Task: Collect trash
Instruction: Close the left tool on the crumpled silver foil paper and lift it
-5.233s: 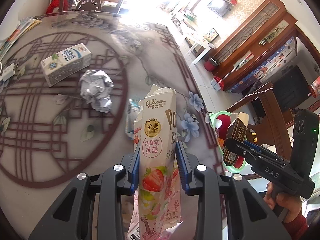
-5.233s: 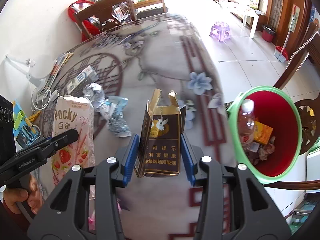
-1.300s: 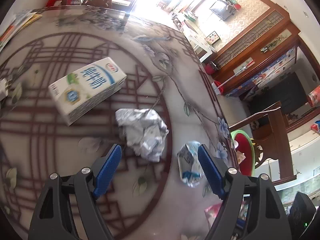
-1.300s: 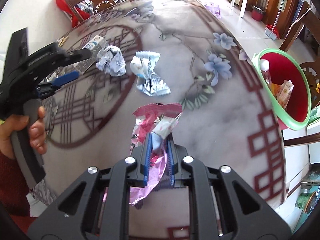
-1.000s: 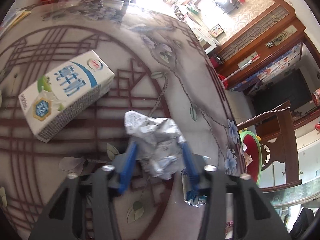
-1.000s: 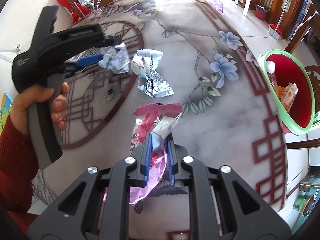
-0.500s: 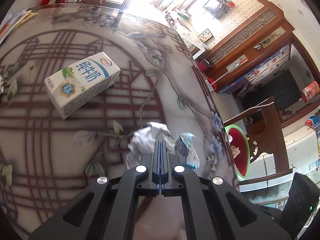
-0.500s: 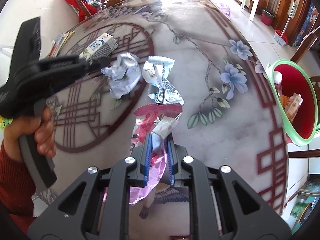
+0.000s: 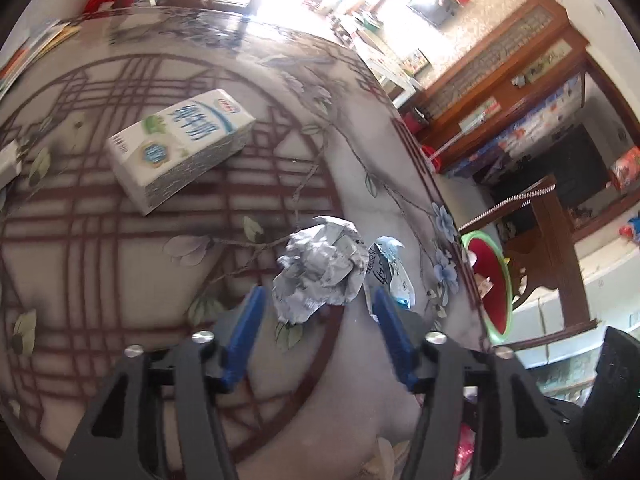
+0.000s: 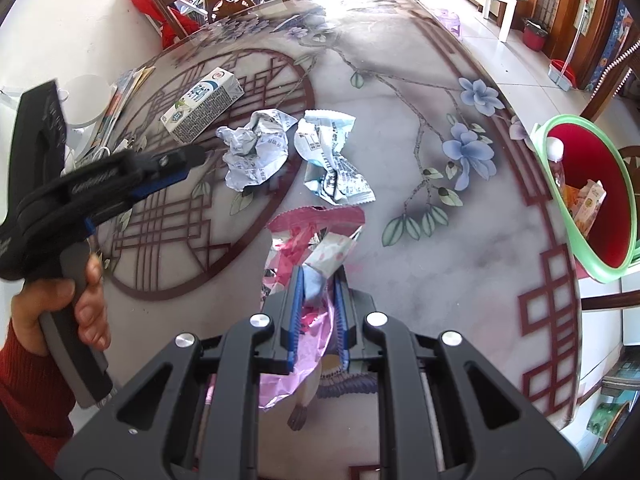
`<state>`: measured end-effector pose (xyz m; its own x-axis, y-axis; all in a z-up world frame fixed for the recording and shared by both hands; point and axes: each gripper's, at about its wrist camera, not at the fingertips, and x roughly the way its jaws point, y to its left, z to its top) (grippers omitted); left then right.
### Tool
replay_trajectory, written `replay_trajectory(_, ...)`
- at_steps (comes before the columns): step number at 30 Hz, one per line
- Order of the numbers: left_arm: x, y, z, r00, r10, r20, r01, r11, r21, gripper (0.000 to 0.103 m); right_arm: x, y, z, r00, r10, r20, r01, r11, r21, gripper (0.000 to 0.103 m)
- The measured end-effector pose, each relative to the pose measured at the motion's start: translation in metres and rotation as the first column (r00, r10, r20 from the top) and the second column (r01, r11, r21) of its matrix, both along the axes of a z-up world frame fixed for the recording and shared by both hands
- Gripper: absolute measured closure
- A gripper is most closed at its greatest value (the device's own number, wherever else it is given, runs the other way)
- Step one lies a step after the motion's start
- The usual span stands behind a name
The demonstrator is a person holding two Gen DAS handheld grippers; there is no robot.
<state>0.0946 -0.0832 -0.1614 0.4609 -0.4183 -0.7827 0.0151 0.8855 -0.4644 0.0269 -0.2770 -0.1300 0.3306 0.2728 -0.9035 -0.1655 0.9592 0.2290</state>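
A crumpled silver-white wrapper ball [image 9: 320,268] lies on the patterned table, just ahead of my left gripper [image 9: 318,304], which is open with its jaws on either side of the ball's near end. The ball also shows in the right wrist view [image 10: 256,152]. A flattened blue-white wrapper [image 9: 392,272] lies right of it, and also shows in the right wrist view [image 10: 332,164]. A white milk carton [image 9: 180,148] lies farther back. My right gripper [image 10: 318,276] is shut on a pink wrapper [image 10: 308,248]. The green-rimmed red bin [image 10: 592,200] stands off the table's right edge, holding trash.
Papers and a white cable [image 10: 104,120] sit at the table's far left. A wooden chair with a red bag [image 10: 168,12] stands behind the table. Another chair [image 9: 532,216] is beside the bin [image 9: 492,280]. The table edge [image 10: 576,288] runs close to the bin.
My left gripper was shut half a second ago and is now open around the near end of the crumpled ball. The right gripper keeps hold of the pink wrapper.
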Motion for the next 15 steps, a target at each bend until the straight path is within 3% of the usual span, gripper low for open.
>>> replay_trajectory(5,0.024,-0.015,-0.017,0.999,-0.034,-0.034,0.035,0.999,0.035,0.049,-0.002,-0.009,0.0,1.0,-0.027,0.0,0.027,1.0,0.0,0.088)
replay_trajectory(6,0.027,-0.017,-0.02,0.998,-0.038,-0.041,0.04,0.998,0.039,0.056,-0.003,-0.01,0.0,0.999,-0.033,0.001,0.033,0.999,-0.001,0.088)
replay_trajectory(11,0.026,-0.021,-0.013,0.998,-0.058,-0.021,0.059,0.998,0.022,0.073,-0.004,-0.018,0.0,0.999,-0.055,-0.003,0.055,0.999,-0.002,0.088)
replay_trajectory(12,0.024,-0.02,-0.011,0.998,-0.057,-0.015,0.057,0.998,0.02,0.095,-0.004,-0.019,0.001,0.998,-0.06,0.0,0.06,0.998,-0.003,0.088)
replay_trajectory(15,0.012,-0.013,-0.005,0.999,-0.04,-0.009,0.04,0.999,0.013,0.096,-0.002,-0.021,0.002,0.997,-0.07,0.013,0.07,0.998,0.001,0.088)
